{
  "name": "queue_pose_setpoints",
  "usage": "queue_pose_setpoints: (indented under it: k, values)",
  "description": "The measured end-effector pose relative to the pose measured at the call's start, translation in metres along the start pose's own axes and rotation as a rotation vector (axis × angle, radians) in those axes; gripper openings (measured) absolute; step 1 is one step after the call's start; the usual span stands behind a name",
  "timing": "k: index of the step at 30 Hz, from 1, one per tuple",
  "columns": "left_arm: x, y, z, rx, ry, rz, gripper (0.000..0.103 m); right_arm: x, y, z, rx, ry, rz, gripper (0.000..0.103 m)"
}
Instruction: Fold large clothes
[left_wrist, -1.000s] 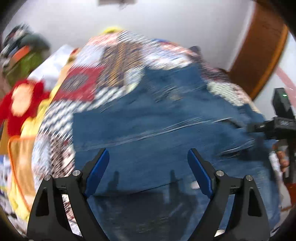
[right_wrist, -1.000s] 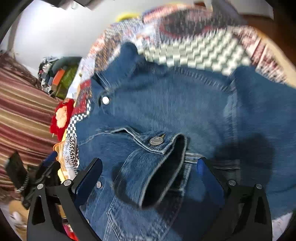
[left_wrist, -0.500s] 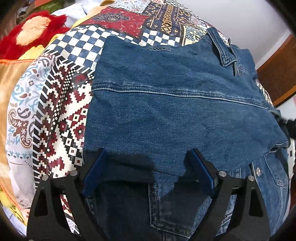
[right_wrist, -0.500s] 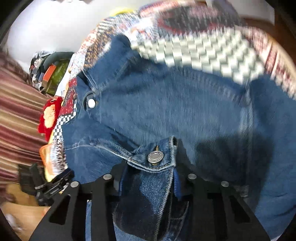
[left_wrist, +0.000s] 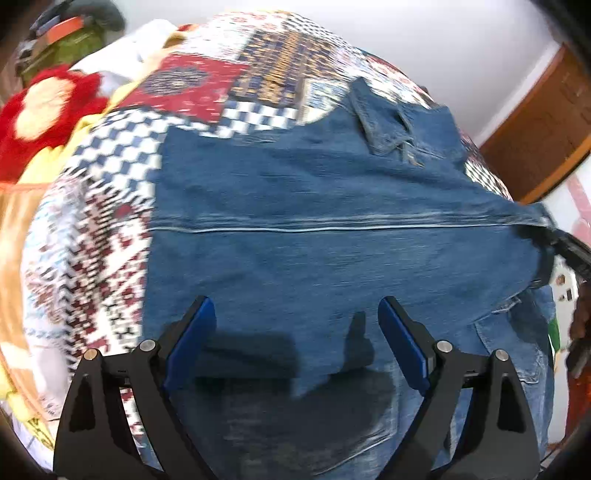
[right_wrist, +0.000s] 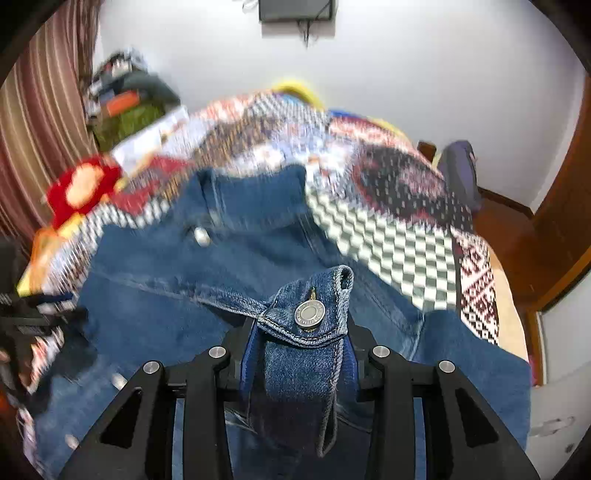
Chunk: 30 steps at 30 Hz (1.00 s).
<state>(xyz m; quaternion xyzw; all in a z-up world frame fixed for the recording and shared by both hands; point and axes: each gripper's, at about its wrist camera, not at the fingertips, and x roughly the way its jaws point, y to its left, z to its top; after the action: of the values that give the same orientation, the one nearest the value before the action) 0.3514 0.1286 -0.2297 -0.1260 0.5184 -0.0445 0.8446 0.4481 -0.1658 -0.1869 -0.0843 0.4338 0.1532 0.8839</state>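
- Right tongs (right_wrist: 297, 354) have just been closing on the buttoned sleeve cuff (right_wrist: 308, 314); now clamped on it and lifted off the denim jacket (left_wrist: 332, 240).
- Left tongs (left_wrist: 297, 343) wide open, nothing between them, hovering low over the jacket's back panel.
- Jacket lies spread on the patchwork bedspread (left_wrist: 92, 229).
- I judge the denim heavy, stiffish, not slippery: grip seams, cuffs, hem.

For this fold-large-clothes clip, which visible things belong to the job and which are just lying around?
Part of the job:
- denim jacket
- its buttoned cuff, clamped in the right gripper
- left gripper, open above the jacket
- patchwork bedspread under the jacket

Just lying about:
- red plush toy
- green bag
- striped curtain
- wooden door
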Motion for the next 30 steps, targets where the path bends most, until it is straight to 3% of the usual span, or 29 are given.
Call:
queue_pose_setpoints:
  k: [5,8,10,12,18,24,27,30]
  values:
    - [0.023,-0.032,-0.003,0.089,0.056,0.008,0.09,0.036,-0.015,-0.025,0.004,0.127,-0.016,0.037]
    - [0.035,-0.038,-0.009,0.11,0.075,0.023,0.093,0.048,-0.019,-0.037,-0.003,0.187,-0.028,0.05]
    - [0.036,-0.038,-0.01,0.11,0.069,0.028,0.096,0.052,-0.021,-0.042,-0.023,0.202,-0.066,0.072]
    - [0.04,-0.037,-0.009,0.109,0.07,0.025,0.097,0.049,-0.023,-0.046,-0.038,0.188,-0.089,0.078]
    - [0.034,-0.041,-0.005,0.127,0.073,0.032,0.097,0.027,-0.034,-0.042,0.019,0.185,-0.037,0.08]
    - [0.0,-0.068,0.009,0.179,-0.015,-0.02,0.097,-0.009,-0.03,-0.027,0.091,0.106,0.088,0.08]
    - [0.001,-0.089,0.011,0.225,-0.028,-0.026,0.097,-0.004,-0.022,-0.032,0.107,0.14,0.14,0.081]
    - [0.019,-0.103,0.008,0.255,0.017,-0.024,0.097,0.01,-0.016,-0.047,0.097,0.21,0.129,0.081]
